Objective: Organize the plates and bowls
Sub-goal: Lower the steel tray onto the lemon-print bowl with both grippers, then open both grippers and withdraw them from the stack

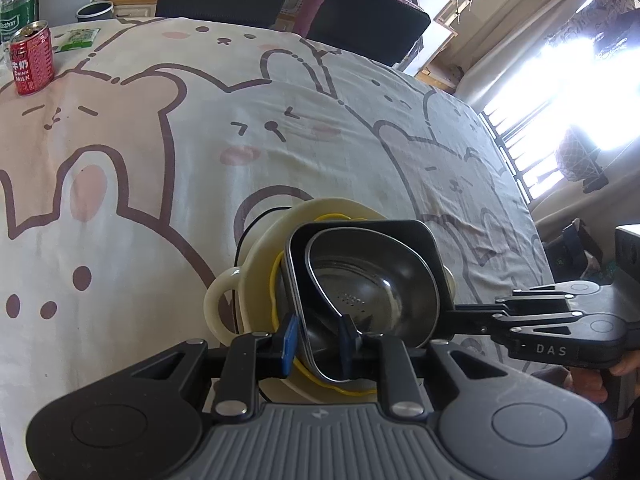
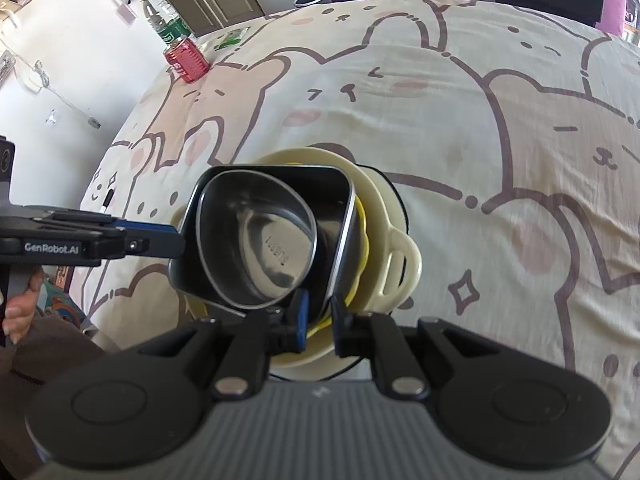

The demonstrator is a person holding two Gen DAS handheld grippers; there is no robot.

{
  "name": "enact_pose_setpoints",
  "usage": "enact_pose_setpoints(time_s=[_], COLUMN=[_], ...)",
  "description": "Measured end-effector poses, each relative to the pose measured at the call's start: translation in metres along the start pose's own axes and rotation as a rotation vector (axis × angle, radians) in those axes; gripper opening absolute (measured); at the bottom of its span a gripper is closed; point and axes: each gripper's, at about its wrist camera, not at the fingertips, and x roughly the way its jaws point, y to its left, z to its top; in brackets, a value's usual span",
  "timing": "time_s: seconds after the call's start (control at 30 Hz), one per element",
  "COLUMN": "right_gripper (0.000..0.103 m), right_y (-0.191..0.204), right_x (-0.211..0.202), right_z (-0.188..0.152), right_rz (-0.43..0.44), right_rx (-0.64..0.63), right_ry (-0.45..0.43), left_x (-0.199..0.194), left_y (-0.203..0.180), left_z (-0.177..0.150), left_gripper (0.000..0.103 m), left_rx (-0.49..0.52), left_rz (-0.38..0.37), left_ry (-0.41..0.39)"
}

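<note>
A steel bowl [image 1: 372, 292] sits nested in a black square bowl [image 1: 424, 240], over a yellow bowl [image 1: 280, 280] and a cream handled dish [image 1: 224, 304] on the bear-print cloth. My left gripper [image 1: 320, 344] is shut on the near rims of the black and steel bowls. My right gripper [image 2: 320, 312] is shut on the black bowl's rim [image 2: 340, 236], with the steel bowl [image 2: 260, 240] inside it. The right gripper also shows in the left wrist view [image 1: 468, 316], and the left gripper in the right wrist view [image 2: 176, 240]. The stack looks tilted.
A red milk can [image 1: 32, 60] stands at the cloth's far left corner, next to a green bottle [image 2: 164, 24] and a green packet [image 1: 76, 40]. Dark chairs [image 1: 360, 20] stand behind the table. The table's edge [image 1: 520, 184] falls off at the right.
</note>
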Motion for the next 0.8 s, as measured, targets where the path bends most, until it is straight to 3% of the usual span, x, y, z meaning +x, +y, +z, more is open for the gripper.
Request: enact_pose_setpoints(time_s=[0.07, 0.2, 0.33, 0.43, 0.57, 0.7, 0.8], right_gripper=[0.017, 0.041, 0.058, 0.076, 0.088, 0.101, 0.102], right_y=[0.001, 0.001, -0.001, -0.001, 0.010, 0.022, 0.032], right_x=[-0.003, -0.015, -0.032, -0.047, -0.069, -0.100, -0.123], right_z=[0.000, -0.001, -0.003, -0.005, -0.010, -0.022, -0.036], right_rz=[-0.015, -0.051, -0.094, -0.143, -0.244, -0.241, -0.253], right_rx=[-0.006, -0.013, -0.018, -0.015, -0.051, -0.086, -0.101], right_ry=[-0.011, -0.057, -0.120, -0.181, -0.280, -0.398, -0.479], left_x=[-0.002, -0.012, -0.026, -0.039, -0.060, -0.086, -0.106], left_y=[0.001, 0.002, -0.002, -0.008, -0.022, -0.036, -0.048], left_z=[0.001, 0.002, 0.001, -0.003, -0.009, -0.019, -0.033], left_gripper=[0.035, 0.059, 0.084, 0.095, 0.102, 0.103, 0.103], left_rx=[0.000, -0.002, 0.011, 0.008, 0.026, 0.031, 0.044], left_rz=[0.012, 0.026, 0.056, 0.072, 0.120, 0.114, 0.133], left_ry=[-0.009, -0.045, -0.100, -0.152, -0.229, -0.300, -0.373])
